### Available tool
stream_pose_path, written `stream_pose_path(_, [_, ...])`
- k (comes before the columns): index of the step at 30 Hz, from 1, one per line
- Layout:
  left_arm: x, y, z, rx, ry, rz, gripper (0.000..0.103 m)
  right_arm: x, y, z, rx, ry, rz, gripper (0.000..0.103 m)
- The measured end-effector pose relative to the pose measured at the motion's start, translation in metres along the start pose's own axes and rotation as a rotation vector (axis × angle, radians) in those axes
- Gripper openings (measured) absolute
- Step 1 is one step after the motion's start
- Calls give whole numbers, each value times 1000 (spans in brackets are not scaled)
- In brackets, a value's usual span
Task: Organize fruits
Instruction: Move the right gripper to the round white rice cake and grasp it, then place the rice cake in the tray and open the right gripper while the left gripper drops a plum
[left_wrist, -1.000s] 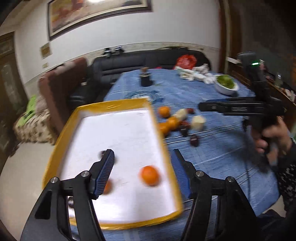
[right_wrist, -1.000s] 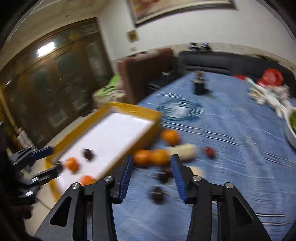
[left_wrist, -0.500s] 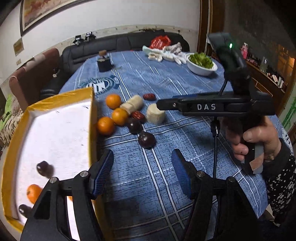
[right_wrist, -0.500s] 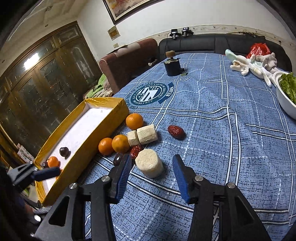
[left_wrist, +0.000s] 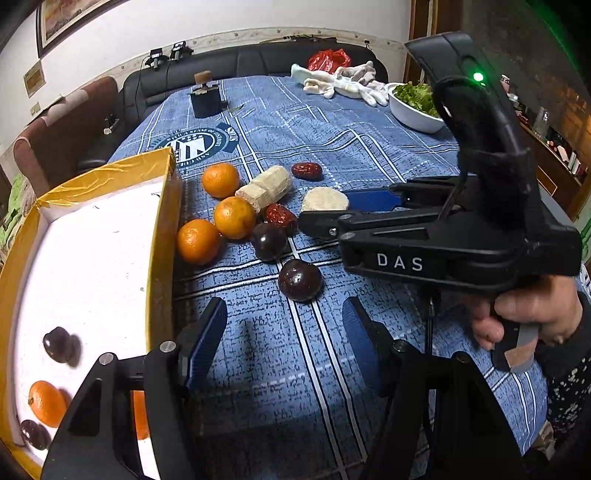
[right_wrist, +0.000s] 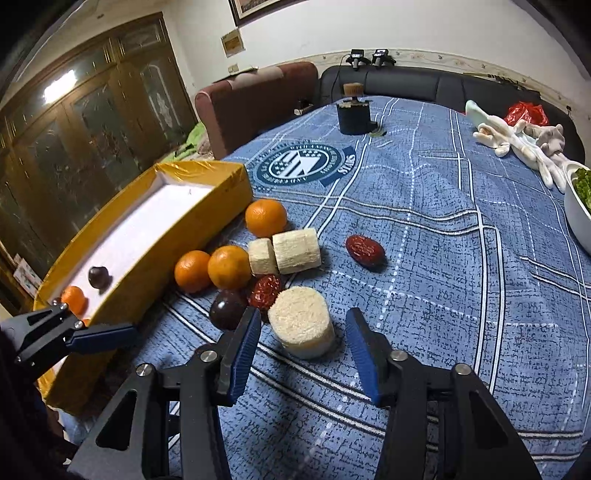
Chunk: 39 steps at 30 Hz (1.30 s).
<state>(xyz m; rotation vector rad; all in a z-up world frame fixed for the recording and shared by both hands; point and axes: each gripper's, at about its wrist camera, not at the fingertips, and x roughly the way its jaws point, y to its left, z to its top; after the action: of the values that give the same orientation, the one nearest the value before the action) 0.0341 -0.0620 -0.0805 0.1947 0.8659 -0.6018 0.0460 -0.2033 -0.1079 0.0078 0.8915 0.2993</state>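
My right gripper (right_wrist: 303, 330) straddles a pale cut cylinder (right_wrist: 301, 325) standing on the blue cloth. Its jaws are closing, with a gap still showing at the right pad. My left gripper (left_wrist: 282, 332) is open and holds nothing, and a dark plum (left_wrist: 300, 279) lies just ahead of it. Three oranges (left_wrist: 234, 218), another plum (left_wrist: 269, 242), two red dates (left_wrist: 280, 216) and a pale cane piece (left_wrist: 264, 188) lie beside the yellow tray (left_wrist: 162, 221). In the tray are an orange (left_wrist: 46, 402) and two plums (left_wrist: 57, 343).
A white bowl of greens (left_wrist: 410, 107) and white gloves (left_wrist: 343, 83) are at the far right of the table. A black holder (left_wrist: 207, 98) stands at the far end. A hand (left_wrist: 524, 317) grips the right tool. Sofa and armchair stand beyond the table.
The left gripper swung right from above the tray to over the cloth near the loose fruit. The right gripper dropped over the pale cylinder and its jaws narrowed.
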Motion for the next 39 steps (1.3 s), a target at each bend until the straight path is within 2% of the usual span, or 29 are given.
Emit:
stream_pose_path(4, [5, -1, 6, -13, -1, -7, 64, -4, -5, 1, 19, -11, -12, 36])
stream_pose_path(8, [11, -4, 12, -5, 0, 19, 62, -17, -24, 3, 112, -47, 25, 36])
stream_pose_path(12, [18, -7, 16, 8, 10, 29, 41, -20, -33, 2, 156, -46, 24, 36])
stream_pose_path(15, [28, -14, 14, 45, 31, 48, 38, -20, -33, 2, 161, -42, 26, 36])
stream_pose_path(18, [29, -16, 13, 53, 18, 47, 25, -23, -32, 2, 161, -54, 33, 36])
stream_pose_path(31, [7, -16, 15, 37, -40, 34, 23, -33, -21, 1, 124, -88, 69, 36])
stream_pose_path(39, [-38, 0, 15, 37, -154, 109, 23, -39, -7, 1, 75, -128, 100, 36])
